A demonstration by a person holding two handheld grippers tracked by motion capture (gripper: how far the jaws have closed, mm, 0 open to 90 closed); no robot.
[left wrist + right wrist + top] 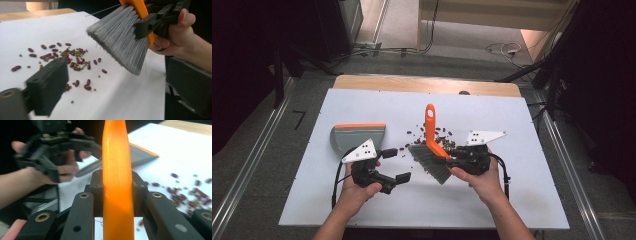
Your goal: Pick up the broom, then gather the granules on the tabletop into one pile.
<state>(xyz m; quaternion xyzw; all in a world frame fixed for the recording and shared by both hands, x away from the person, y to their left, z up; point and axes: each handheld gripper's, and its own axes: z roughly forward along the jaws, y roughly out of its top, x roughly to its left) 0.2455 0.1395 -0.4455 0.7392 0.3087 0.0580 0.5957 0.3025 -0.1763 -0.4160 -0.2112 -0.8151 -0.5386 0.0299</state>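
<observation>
A brush with an orange handle (pixel 430 122) and grey bristles (pixel 430 162) hangs tilted over the white board. My right gripper (pixel 451 155) is shut on the handle just above the bristles; the handle (pixel 116 170) fills the space between its jaws. Red beans and small green ones (pixel 435 135) lie scattered by the brush, and the same beans (pixel 72 61) lie left of the bristles (pixel 120 45). A grey dustpan (pixel 357 136) with an orange edge rests at the left. My left gripper (pixel 396 165) is open and holds nothing, between dustpan and brush.
The white board (pixel 492 200) covers most of a wooden table (pixel 422 82). Cables and dark stands sit on the floor beyond it. Metal rails run along both sides of the table.
</observation>
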